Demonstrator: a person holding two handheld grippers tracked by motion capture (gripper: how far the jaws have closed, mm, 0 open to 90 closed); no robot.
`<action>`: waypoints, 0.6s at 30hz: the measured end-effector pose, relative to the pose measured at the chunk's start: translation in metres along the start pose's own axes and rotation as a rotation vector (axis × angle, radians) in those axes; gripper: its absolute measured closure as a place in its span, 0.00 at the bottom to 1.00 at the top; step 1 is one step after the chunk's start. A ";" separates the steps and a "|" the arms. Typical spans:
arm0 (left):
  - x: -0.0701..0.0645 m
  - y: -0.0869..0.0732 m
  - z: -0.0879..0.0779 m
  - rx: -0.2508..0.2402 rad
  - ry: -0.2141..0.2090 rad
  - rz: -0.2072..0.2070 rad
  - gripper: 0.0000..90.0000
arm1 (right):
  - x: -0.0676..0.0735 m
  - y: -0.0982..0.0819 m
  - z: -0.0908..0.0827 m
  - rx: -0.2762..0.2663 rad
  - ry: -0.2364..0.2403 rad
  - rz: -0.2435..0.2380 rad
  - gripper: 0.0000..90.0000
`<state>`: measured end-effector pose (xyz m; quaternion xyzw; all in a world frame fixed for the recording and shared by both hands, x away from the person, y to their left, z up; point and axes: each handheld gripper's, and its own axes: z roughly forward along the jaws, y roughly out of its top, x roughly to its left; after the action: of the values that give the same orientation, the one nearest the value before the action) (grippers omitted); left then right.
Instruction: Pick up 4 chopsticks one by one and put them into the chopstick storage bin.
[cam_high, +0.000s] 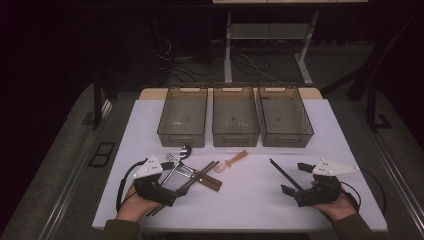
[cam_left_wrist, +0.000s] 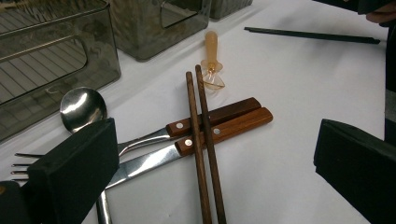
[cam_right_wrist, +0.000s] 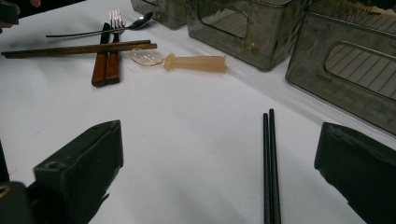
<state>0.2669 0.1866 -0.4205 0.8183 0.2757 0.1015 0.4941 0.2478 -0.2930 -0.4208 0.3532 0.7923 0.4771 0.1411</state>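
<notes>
Cutlery sits heaped on the white desk (cam_high: 250, 200), just in front of the left-hand one of three grey bins (cam_high: 183, 116). Brown chopsticks (cam_left_wrist: 203, 140) lie as a pair across the wooden handles of a fork (cam_left_wrist: 140, 140) and a knife (cam_left_wrist: 219, 133), touching both. Steel spoon (cam_left_wrist: 83, 108) rests by the fork's tines, close to that bin's front wall. Small translucent spoon with an amber handle (cam_left_wrist: 212, 58) lies just past the chopstick tips, a little apart from them, in front of the middle bin (cam_high: 235, 116). Black chopsticks (cam_right_wrist: 271, 163) lie side by side, well apart from the heap, in front of the right-hand bin (cam_high: 285, 116).

Left gripper (cam_high: 165, 192) hovers at the near edge of the heap, jaws spread wide, nothing between them, the fork tines peeking out beside one jaw. Right gripper (cam_high: 295, 180) sits beside the black chopsticks, jaws also wide apart and gripping nothing; the black pair runs up between them on the desk, nearer the right jaw, untouched. Both hands (cam_high: 340, 205) rest low at the near edge of the desk
</notes>
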 end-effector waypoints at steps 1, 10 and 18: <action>0.000 0.000 0.000 -0.001 0.000 -0.003 0.00 | 0.000 0.000 0.000 0.000 -0.001 0.002 0.02; -0.001 0.002 0.002 0.007 0.000 0.000 0.00 | -0.003 -0.001 0.000 -0.003 0.000 0.007 0.02; -0.002 0.003 0.003 0.009 0.007 -0.005 0.01 | -0.003 -0.001 0.001 0.002 0.011 0.007 0.02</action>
<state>0.2677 0.1819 -0.4193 0.8194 0.2800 0.1020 0.4896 0.2496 -0.2946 -0.4225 0.3531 0.7923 0.4789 0.1348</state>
